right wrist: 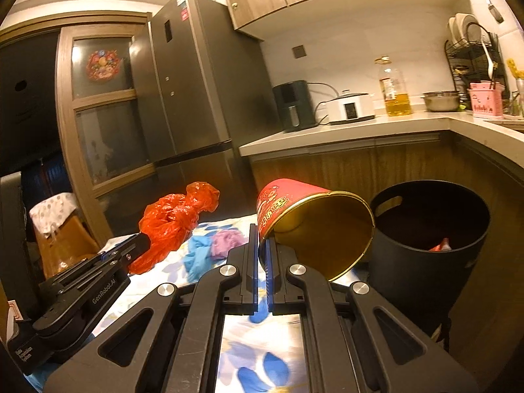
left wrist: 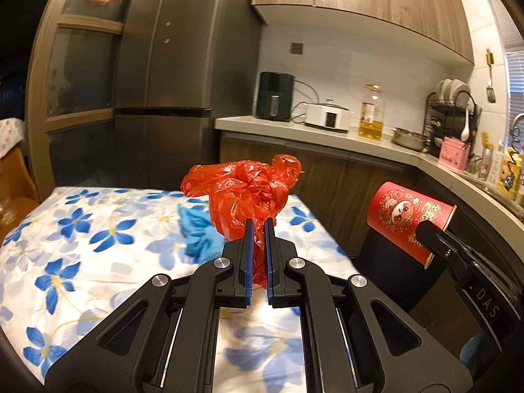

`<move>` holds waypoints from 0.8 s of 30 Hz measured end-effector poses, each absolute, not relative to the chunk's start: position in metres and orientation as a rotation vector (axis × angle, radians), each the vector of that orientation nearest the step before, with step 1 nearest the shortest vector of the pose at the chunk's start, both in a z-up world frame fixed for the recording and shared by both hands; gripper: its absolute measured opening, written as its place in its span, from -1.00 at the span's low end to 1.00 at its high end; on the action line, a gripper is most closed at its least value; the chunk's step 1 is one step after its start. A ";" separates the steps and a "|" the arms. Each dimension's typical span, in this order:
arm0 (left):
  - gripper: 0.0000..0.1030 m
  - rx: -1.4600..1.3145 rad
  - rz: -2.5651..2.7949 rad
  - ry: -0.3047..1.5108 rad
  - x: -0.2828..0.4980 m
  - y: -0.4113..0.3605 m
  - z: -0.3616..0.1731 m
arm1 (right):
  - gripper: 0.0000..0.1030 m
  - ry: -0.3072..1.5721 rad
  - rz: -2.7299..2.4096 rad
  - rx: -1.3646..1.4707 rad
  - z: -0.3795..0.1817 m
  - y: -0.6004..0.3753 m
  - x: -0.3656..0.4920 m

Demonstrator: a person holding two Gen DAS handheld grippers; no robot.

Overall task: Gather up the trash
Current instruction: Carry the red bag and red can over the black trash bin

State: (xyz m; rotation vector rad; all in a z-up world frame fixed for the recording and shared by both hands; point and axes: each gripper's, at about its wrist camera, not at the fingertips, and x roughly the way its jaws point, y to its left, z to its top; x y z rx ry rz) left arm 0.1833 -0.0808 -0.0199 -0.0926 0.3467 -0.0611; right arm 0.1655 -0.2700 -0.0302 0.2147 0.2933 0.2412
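My left gripper (left wrist: 258,226) is shut on a crumpled red plastic bag (left wrist: 249,193) and holds it above the flowered table (left wrist: 82,229). The bag also shows in the right wrist view (right wrist: 173,222), held by the left gripper (right wrist: 139,245). My right gripper (right wrist: 261,235) is shut on the rim of a red paper cup (right wrist: 314,226), tilted with its gold inside facing me, beside a black trash bin (right wrist: 425,249) that holds some trash. The cup also shows in the left wrist view (left wrist: 406,216). A blue glove (left wrist: 199,232) and a purple wad (right wrist: 226,242) lie on the table.
A kitchen counter (left wrist: 327,134) runs behind with an air fryer (left wrist: 274,96), a white cooker (left wrist: 327,114), an oil bottle (left wrist: 371,114) and a dish rack (left wrist: 452,118). A tall grey fridge (left wrist: 170,82) stands at the back left.
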 end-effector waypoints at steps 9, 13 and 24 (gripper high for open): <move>-0.90 -0.058 -0.152 0.334 0.197 -0.129 -0.013 | -0.92 0.276 0.162 0.213 -0.027 -0.307 0.164; -0.90 -0.049 -0.183 0.330 0.202 -0.147 -0.011 | -0.92 0.280 0.129 0.207 -0.026 -0.319 0.167; -0.90 -0.012 -0.254 0.313 0.216 -0.191 -0.006 | -0.92 0.270 0.050 0.194 -0.024 -0.351 0.172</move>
